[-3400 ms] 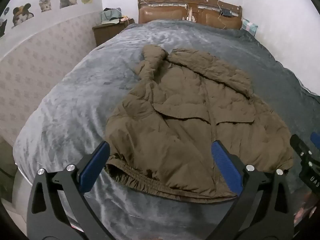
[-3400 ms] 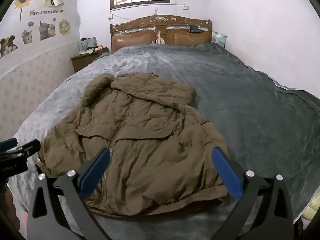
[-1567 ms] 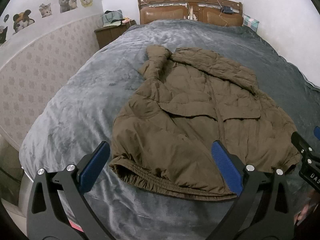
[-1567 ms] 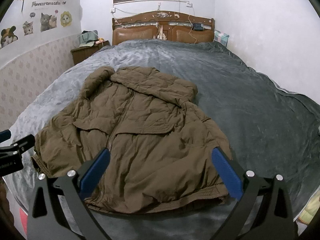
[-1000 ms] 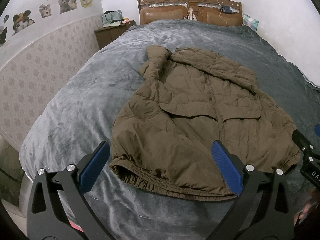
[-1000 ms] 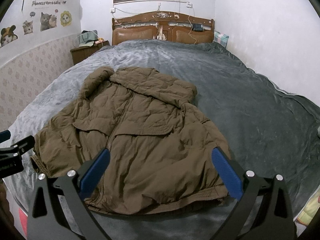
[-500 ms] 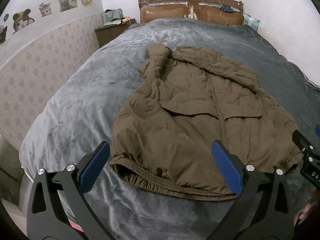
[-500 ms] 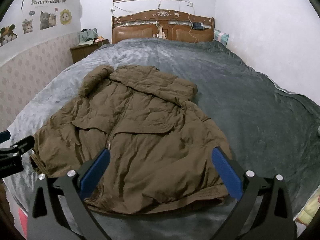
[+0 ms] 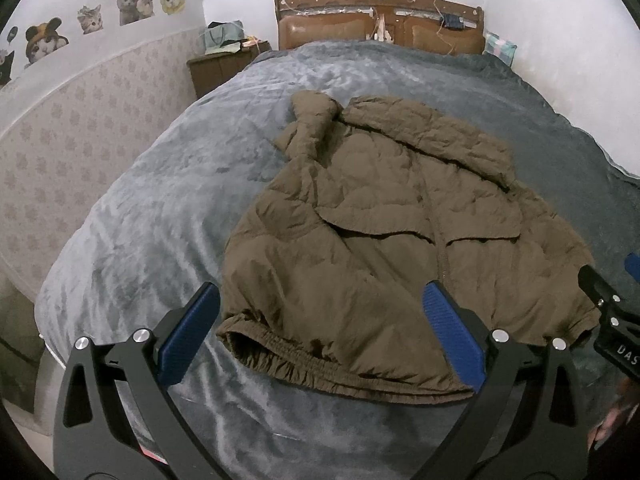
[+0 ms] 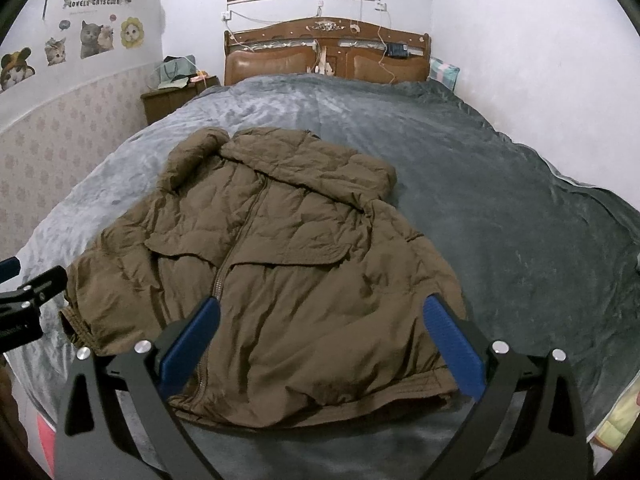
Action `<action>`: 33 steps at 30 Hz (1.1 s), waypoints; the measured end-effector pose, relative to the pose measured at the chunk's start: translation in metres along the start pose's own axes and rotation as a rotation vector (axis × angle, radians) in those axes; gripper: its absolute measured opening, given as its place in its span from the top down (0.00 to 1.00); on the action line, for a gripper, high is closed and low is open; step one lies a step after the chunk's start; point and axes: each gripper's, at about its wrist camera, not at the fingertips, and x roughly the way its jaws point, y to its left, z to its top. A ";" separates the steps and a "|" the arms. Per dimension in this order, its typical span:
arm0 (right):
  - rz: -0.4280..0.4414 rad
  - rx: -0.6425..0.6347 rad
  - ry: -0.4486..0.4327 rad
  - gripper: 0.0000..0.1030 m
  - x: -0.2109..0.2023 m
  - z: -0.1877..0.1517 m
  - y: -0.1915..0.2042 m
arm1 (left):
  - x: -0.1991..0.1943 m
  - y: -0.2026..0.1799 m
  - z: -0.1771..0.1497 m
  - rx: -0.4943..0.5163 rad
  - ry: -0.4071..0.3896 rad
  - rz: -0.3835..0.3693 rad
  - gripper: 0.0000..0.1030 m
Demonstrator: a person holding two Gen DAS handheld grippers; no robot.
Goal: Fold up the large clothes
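Note:
An olive-brown puffer jacket [image 9: 384, 240] lies front up on the grey bed cover [image 9: 152, 216], zipped, hood toward the headboard, hem toward me. It also shows in the right wrist view [image 10: 280, 272]. My left gripper [image 9: 320, 332] is open and empty, held above the hem's left part. My right gripper [image 10: 320, 336] is open and empty above the hem's right part. Each gripper's tip shows at the other view's edge: the right one [image 9: 612, 320], the left one [image 10: 24, 312].
A wooden headboard [image 10: 326, 56] stands at the far end of the bed. A brown nightstand [image 9: 220, 68] with bags on it stands at the far left by the papered wall. The bed's near edge [image 9: 48, 344] drops off at lower left. A white wall runs along the right.
Both grippers have drifted only slightly over the jacket's hem. The jacket has not moved, and both grippers stay open.

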 end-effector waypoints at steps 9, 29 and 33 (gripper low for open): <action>-0.008 -0.002 -0.005 0.02 0.000 0.001 0.001 | 0.000 -0.004 0.005 0.023 -0.007 -0.006 0.03; 0.029 -0.039 -0.018 0.02 0.012 0.031 0.006 | 0.025 0.004 0.027 0.022 0.026 -0.048 0.03; 0.074 -0.058 0.009 0.02 0.024 0.042 0.009 | 0.035 0.007 0.041 0.021 0.041 -0.047 0.03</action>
